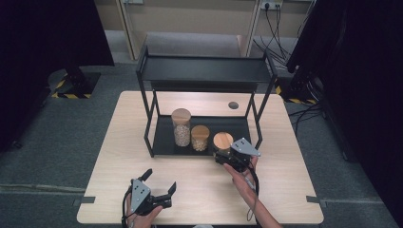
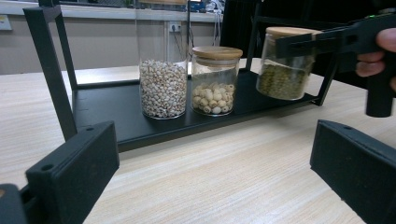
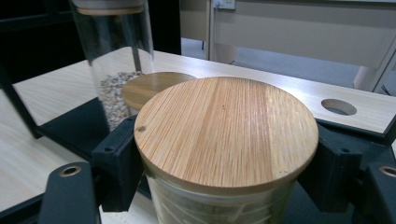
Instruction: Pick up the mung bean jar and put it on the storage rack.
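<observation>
My right tool [image 1: 227,155] grips the green-bean jar [image 2: 283,65] just under its bamboo lid, at the rack's [image 1: 161,142] front right edge, mid-frame. My left tool [image 1: 159,183] sits open at lower left, bare worktop [image 1: 199,185] between them.

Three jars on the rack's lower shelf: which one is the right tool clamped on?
The jar of green beans, rightmost in the high view. The right tool grips it below its bamboo lid; the tall jar and middle jar stand free.
</observation>
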